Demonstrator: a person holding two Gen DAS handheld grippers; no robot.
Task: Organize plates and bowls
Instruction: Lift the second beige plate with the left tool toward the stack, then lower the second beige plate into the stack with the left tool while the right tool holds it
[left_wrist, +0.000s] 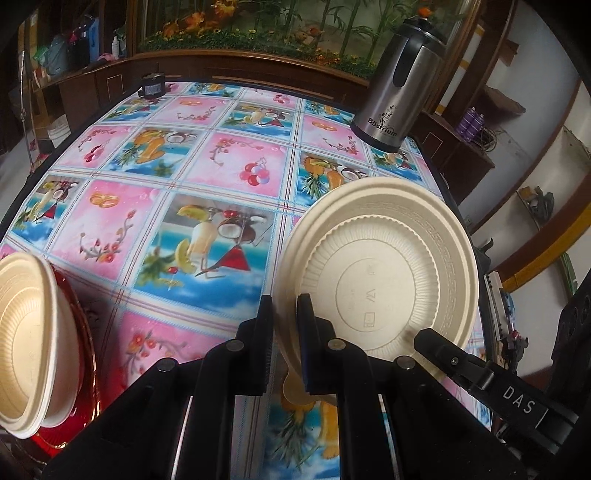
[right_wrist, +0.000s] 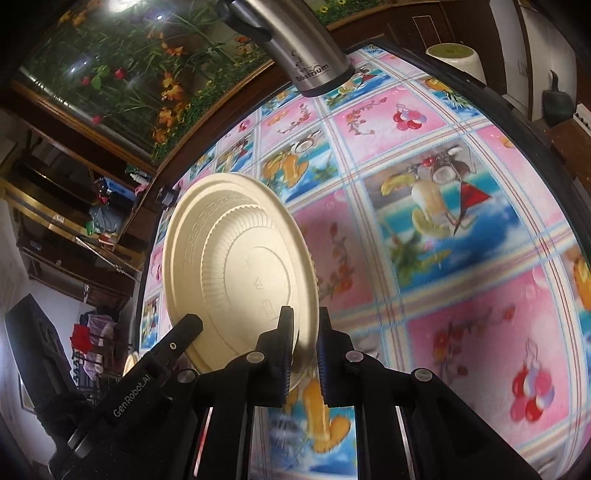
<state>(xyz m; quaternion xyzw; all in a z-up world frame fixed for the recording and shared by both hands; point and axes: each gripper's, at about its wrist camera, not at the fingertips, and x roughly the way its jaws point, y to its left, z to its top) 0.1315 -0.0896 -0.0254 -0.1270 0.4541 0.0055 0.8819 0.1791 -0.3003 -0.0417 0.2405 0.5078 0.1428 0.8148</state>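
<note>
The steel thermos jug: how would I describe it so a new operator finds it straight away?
Start at the table with the pink and blue fruit-print cloth and go to its far edge, in front of the flower and bamboo mural. The steel thermos jug stands upright there. It is the only tall metal thing on the cloth, with a black handle and lid, unlike the low cream plate and cream bowls.

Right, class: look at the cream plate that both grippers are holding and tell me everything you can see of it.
The cream plate is round and matte, apparently moulded fibre or plastic. Its underside faces both cameras: a flat centre disc with faint embossed marks, a ribbed sloping wall, and a broad rim carrying a key-pattern band. It is tipped steeply on edge above the fruit-print tablecloth, not resting on it. The left gripper and the right gripper each have their jaws shut on its rim. Nothing else visibly touches it.
</note>
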